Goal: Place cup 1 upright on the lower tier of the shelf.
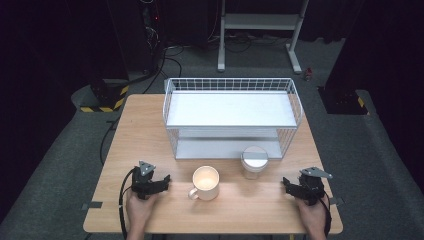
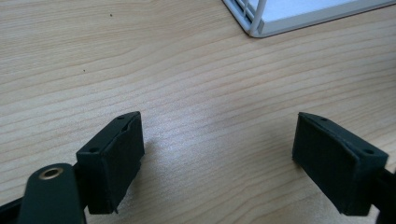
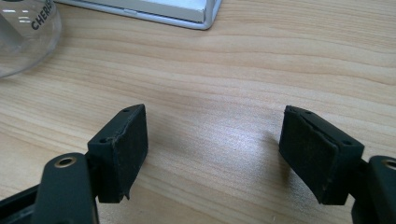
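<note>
A cream mug (image 1: pixel 206 182) stands on the wooden table (image 1: pixel 145 125) near the front, its handle turned to the front left. To its right stands a clear glass jar (image 1: pixel 254 162) with a silver lid; its glass side (image 3: pixel 23 35) shows at the top left of the right gripper view. My left gripper (image 1: pixel 164 181) rests low on the table left of the mug, open, with bare wood between its pads (image 2: pixel 116 158). My right gripper (image 1: pixel 287 185) sits right of the jar, open as well, nothing between its pads (image 3: pixel 123 149).
A white wire two-shelf rack (image 1: pixel 231 117) takes up the middle and back of the table; its corner (image 2: pixel 261 23) lies ahead of the left gripper, and its base edge (image 3: pixel 187 14) lies ahead of the right one. Dark floor, cables and a metal stand lie beyond.
</note>
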`<control>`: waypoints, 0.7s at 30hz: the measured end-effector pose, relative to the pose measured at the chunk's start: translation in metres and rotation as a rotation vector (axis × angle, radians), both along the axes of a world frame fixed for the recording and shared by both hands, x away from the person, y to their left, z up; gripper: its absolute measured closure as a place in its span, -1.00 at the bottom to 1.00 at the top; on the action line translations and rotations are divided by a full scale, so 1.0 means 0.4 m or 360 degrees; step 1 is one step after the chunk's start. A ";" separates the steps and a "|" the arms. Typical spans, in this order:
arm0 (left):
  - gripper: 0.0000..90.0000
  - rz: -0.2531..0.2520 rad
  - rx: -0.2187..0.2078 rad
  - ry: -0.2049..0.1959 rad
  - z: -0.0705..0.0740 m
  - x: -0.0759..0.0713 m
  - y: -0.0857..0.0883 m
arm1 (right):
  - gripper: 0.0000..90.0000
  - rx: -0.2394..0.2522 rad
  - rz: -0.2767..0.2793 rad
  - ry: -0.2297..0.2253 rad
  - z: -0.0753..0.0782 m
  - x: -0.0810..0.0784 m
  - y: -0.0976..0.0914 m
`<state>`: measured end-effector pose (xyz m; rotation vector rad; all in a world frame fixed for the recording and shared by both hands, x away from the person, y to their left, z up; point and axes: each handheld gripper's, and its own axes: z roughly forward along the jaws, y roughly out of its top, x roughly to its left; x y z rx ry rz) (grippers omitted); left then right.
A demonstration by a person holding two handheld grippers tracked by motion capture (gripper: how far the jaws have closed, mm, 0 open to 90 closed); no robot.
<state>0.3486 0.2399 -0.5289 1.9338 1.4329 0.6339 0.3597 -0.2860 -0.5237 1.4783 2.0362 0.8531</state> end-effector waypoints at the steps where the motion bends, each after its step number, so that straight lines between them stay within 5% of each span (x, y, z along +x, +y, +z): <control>1: -0.63 0.0000 0.0000 0.0000 0.000 0.000 0.000 | -0.47 0.0000 0.0000 0.0000 0.000 0.000 0.000; 21: -0.62 0.0006 -0.0009 -0.0006 0.000 0.001 0.000 | -0.50 0.0008 0.0011 0.0010 0.000 0.001 0.001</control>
